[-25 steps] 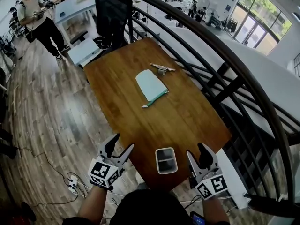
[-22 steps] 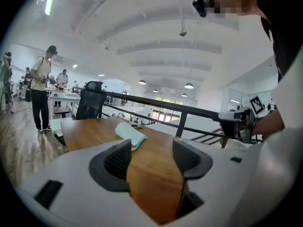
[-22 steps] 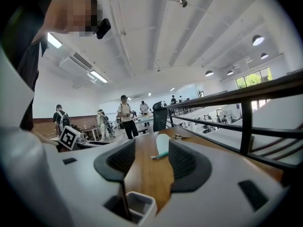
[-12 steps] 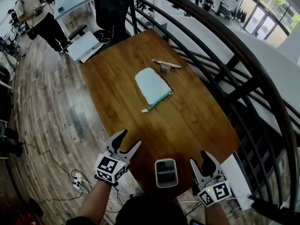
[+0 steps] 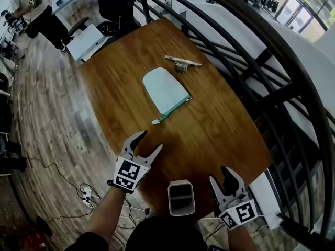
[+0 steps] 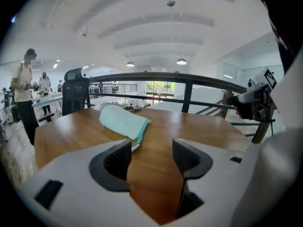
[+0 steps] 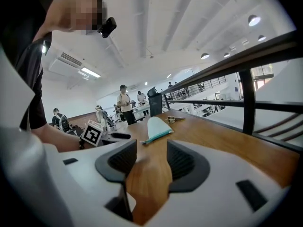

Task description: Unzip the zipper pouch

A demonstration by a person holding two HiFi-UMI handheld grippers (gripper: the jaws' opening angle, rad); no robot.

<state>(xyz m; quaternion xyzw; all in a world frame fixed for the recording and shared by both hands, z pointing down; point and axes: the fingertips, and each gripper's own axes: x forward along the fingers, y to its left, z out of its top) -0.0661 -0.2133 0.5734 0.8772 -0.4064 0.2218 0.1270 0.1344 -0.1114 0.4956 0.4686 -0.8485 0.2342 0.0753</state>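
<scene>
The left hand-held gripper [image 5: 149, 141] has advanced over the near edge of the desk [image 5: 209, 124], jaws wide and empty. The right hand-held gripper [image 5: 220, 175] trails, its empty jaws just narrowing yet still apart. The pouch [image 5: 165, 90] lies mid-desk, untouched, so unzipping hasn't begun.

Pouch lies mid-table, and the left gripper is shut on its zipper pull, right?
Not quite. The left gripper is open and empty, short of the pouch. The left gripper view shows only bare table between its jaws. The pouch does lie mid-table.
</scene>
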